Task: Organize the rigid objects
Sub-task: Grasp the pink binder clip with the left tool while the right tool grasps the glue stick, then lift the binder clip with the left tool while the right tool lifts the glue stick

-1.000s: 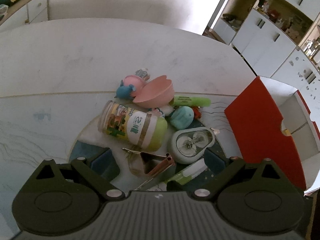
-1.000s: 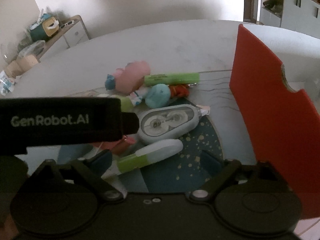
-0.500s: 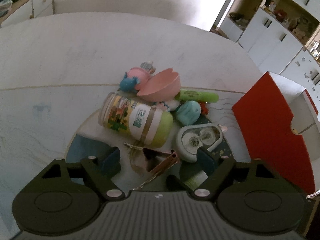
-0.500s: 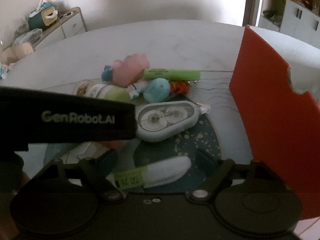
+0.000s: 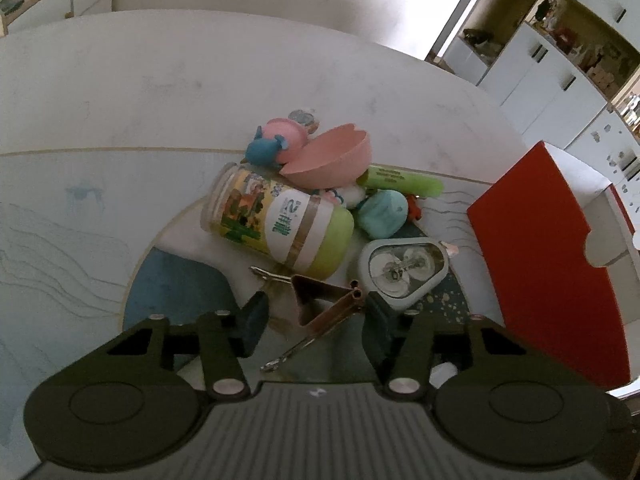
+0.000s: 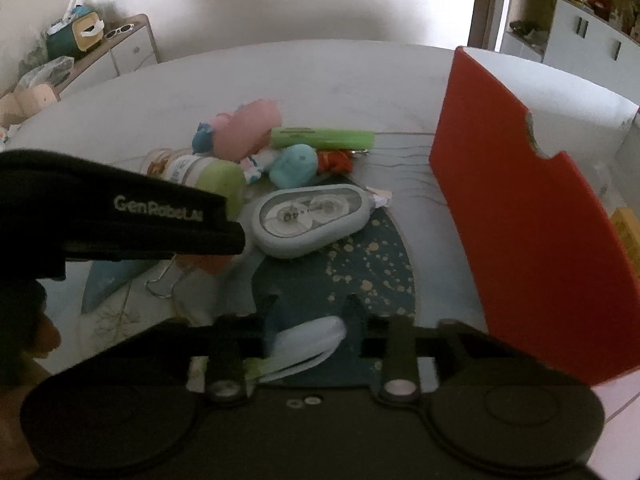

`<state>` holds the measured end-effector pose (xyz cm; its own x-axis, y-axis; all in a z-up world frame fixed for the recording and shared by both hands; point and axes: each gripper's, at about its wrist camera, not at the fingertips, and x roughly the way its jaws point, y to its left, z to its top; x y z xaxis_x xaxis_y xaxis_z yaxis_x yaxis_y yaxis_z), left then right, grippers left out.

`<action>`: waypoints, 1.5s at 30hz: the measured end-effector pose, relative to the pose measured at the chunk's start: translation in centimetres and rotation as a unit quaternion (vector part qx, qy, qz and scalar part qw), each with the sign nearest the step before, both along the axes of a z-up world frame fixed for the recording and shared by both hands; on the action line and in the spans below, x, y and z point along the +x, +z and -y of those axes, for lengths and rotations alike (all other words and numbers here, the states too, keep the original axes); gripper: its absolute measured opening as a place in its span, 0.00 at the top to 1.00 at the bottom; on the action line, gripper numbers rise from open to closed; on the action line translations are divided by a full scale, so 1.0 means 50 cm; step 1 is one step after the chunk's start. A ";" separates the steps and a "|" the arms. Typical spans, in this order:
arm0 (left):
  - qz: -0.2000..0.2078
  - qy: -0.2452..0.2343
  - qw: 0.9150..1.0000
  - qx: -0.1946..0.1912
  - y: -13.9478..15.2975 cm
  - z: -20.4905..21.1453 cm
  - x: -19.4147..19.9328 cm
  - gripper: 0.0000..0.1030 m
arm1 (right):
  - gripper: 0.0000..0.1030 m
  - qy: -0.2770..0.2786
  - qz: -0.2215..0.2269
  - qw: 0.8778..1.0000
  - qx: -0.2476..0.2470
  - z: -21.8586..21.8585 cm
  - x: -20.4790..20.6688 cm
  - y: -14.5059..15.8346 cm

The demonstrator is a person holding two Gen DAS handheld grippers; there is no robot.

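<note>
A pile of small items lies on a blue patterned mat [image 6: 372,272]. In the left wrist view my left gripper [image 5: 316,312] is open, its fingers on either side of a rose-gold binder clip [image 5: 324,300]. Beyond it lie a green-capped bottle [image 5: 280,224], a grey correction tape [image 5: 404,272], a teal toy [image 5: 384,212], a green marker [image 5: 404,180] and a pink bowl [image 5: 328,160]. In the right wrist view my right gripper [image 6: 308,320] has closed on a white and green pen-like tube [image 6: 304,344]. The correction tape [image 6: 312,220] lies ahead.
An open red and white box [image 5: 548,260] stands at the right; it shows in the right wrist view [image 6: 520,208] too. The left gripper's black body [image 6: 120,216] crosses the left of the right view. Cabinets [image 5: 552,64] stand behind the round white table [image 5: 160,92].
My right gripper moved forward over the white and green tube and closed on it. My left gripper narrowed and moved in around the binder clip.
</note>
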<state>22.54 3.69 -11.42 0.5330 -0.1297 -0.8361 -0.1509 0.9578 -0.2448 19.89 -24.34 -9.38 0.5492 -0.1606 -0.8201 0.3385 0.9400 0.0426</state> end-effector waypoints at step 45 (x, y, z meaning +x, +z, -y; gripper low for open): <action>0.010 -0.035 0.999 0.001 0.005 -0.012 -0.005 0.70 | 0.71 0.015 -0.058 0.997 0.038 -0.065 -0.006 0.011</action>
<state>22.29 4.30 -11.18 0.5392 -0.1660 -0.8256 -0.0778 0.9664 -0.2451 19.62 -21.08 -8.80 0.4539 -0.0803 -0.8874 0.3163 0.9456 0.0762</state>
